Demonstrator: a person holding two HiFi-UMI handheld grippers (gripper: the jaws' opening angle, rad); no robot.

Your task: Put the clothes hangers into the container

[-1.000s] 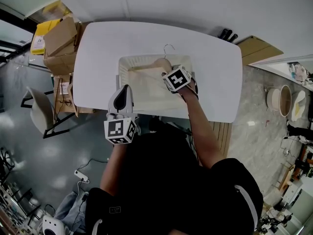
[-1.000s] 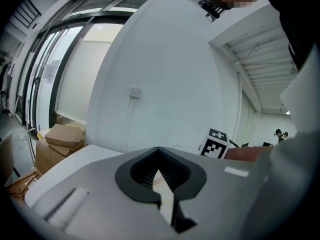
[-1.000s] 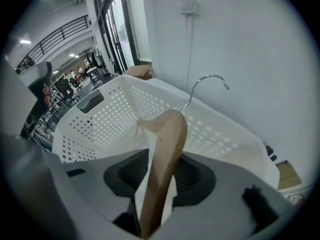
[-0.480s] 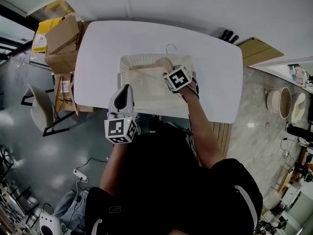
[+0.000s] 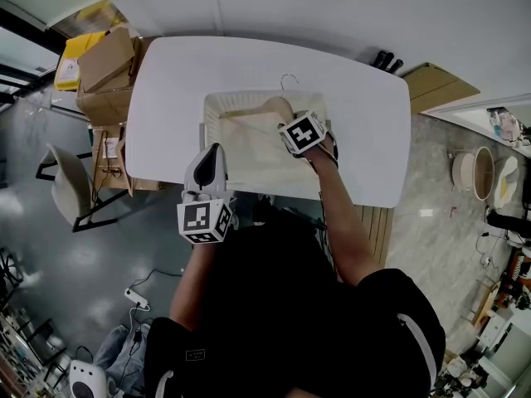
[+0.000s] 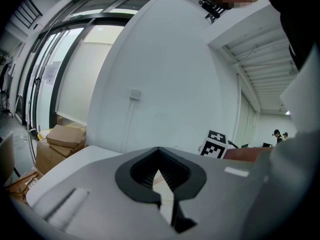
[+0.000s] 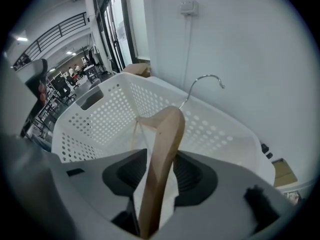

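Observation:
A white perforated basket (image 5: pixel 217 99) stands on the white table (image 5: pixel 174 81). A wooden clothes hanger (image 5: pixel 257 114) with a metal hook (image 5: pixel 286 80) lies slanted in it, the hook sticking over the far rim. My right gripper (image 5: pixel 280 124) reaches into the basket's right side. In the right gripper view the hanger (image 7: pixel 167 129) runs up between the jaws of my right gripper (image 7: pixel 160 176); they are opening, with thin gaps on both sides of the wood. My left gripper (image 5: pixel 212 152) hovers at the table's near edge, shut and empty, as the left gripper view shows it (image 6: pixel 161 173).
Cardboard boxes (image 5: pixel 104 60) are stacked on the floor left of the table, and a chair (image 5: pixel 70 191) stands below them. A flat wooden panel (image 5: pixel 436 81) lies past the table's right end. A white wall runs behind the table.

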